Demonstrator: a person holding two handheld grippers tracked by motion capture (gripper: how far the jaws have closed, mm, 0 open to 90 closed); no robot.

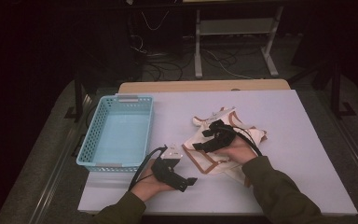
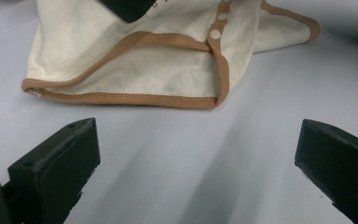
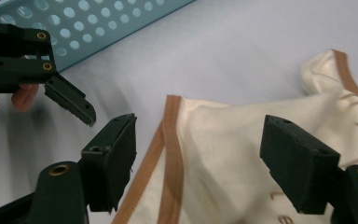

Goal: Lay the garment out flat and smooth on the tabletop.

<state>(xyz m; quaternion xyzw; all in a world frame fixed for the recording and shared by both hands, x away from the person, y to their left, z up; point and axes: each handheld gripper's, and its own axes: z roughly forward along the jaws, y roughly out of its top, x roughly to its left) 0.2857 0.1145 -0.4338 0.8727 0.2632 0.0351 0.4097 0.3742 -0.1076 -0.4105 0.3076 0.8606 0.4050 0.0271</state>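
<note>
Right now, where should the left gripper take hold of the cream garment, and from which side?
Best at the brown-trimmed corner of the garment nearest the left gripper. Its open jaws already face that hem across bare table, so a low, straight approach could probably slide one jaw under the flat edge. The right gripper hangs open above the cloth.

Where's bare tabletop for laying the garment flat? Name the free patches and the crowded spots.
Free: the far strip of the table beyond the cream garment, and its right side out to the edge. The blue basket takes the left. Crowded: the near middle, where the left hand-held gripper and right hand-held gripper meet the garment.
</note>
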